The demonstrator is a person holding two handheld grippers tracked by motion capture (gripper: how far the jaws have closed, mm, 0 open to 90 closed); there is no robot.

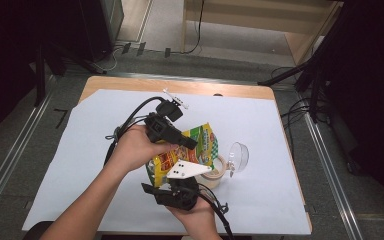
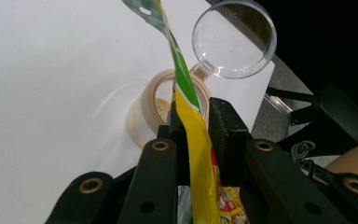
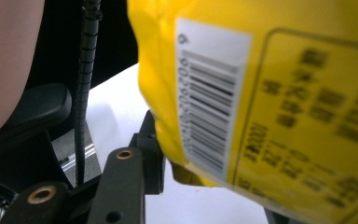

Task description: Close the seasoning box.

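Above the round jar, both tools are holding one yellow and green snack bag off the surface. The left tool is reaching in from the side away from the jar's lid, its jaws pinching the bag's thin edge; in the left gripper view the bag is running edge-on between the two black jaws, pressed on both sides, with the left tool pointing straight toward the jar. The right tool is sitting on the near side of the jar, under its grey three-cornered plate, and is gripping the bag's lower part. In the right gripper view the bag's yellow back with its barcode is lying against the left jaw; the other jaw is hidden behind the bag, so the right tool is closing on the bag's bottom corner.

Just below the bag's lower end, the jar is standing open on the white surface, something pale lying inside it. Its clear lid is hinged back, standing on the far side of the jar from the left tool. Cables are trailing from both tools toward the person's forearms.
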